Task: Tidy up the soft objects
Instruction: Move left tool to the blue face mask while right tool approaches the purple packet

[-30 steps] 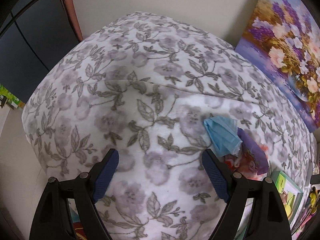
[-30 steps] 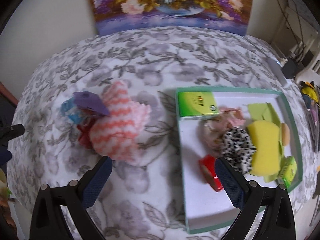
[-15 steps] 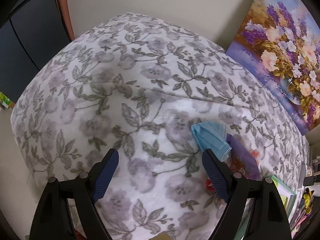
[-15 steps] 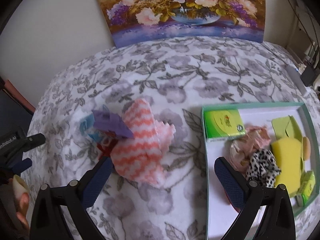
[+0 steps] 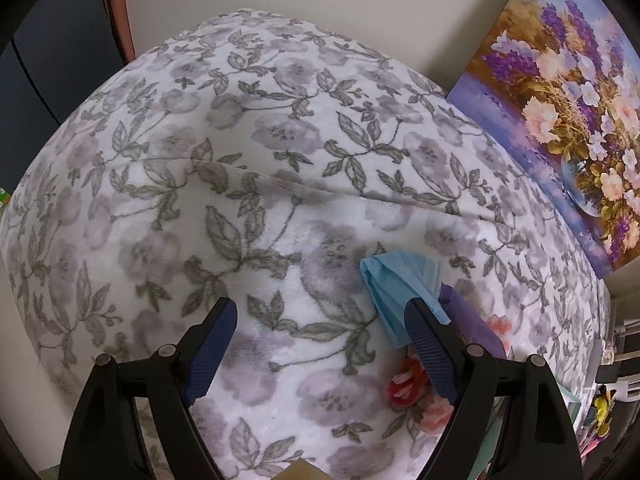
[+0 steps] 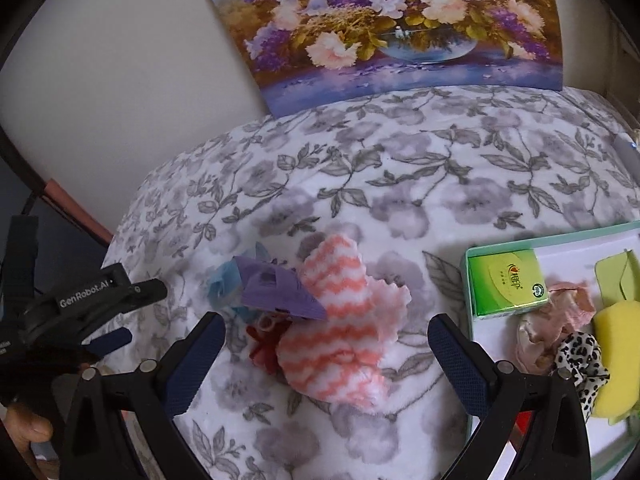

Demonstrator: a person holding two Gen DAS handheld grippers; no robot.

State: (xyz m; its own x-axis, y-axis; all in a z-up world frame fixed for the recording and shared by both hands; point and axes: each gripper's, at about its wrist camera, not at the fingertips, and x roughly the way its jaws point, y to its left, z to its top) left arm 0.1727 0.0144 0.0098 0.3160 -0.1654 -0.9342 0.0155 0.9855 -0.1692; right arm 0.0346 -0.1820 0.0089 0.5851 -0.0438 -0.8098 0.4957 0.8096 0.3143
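A pile of soft things lies on the floral blanket (image 6: 420,184): a pink-and-white zigzag cloth (image 6: 340,320), a purple cloth (image 6: 276,288), a blue face mask (image 6: 220,284) and a red scrunchie (image 6: 262,350). My right gripper (image 6: 326,346) is open and empty, hovering over the pile. My left gripper (image 5: 320,332) is open and empty; the blue mask (image 5: 400,292) and purple cloth (image 5: 472,320) lie by its right finger. A green-rimmed white tray (image 6: 468,276) at the right holds a green packet (image 6: 506,282), a pink scrunchie (image 6: 560,316), a leopard scrunchie (image 6: 580,364) and a yellow sponge (image 6: 618,348).
A flower painting (image 6: 400,20) leans on the wall behind the blanket. The left gripper's body (image 6: 80,308) shows at the left edge of the right wrist view. The blanket drops off at the left, by a dark cabinet (image 5: 52,60).
My right gripper has moved left, from over the tray's edge to over the pile. My left gripper has pulled back a little, so more of the blanket shows.
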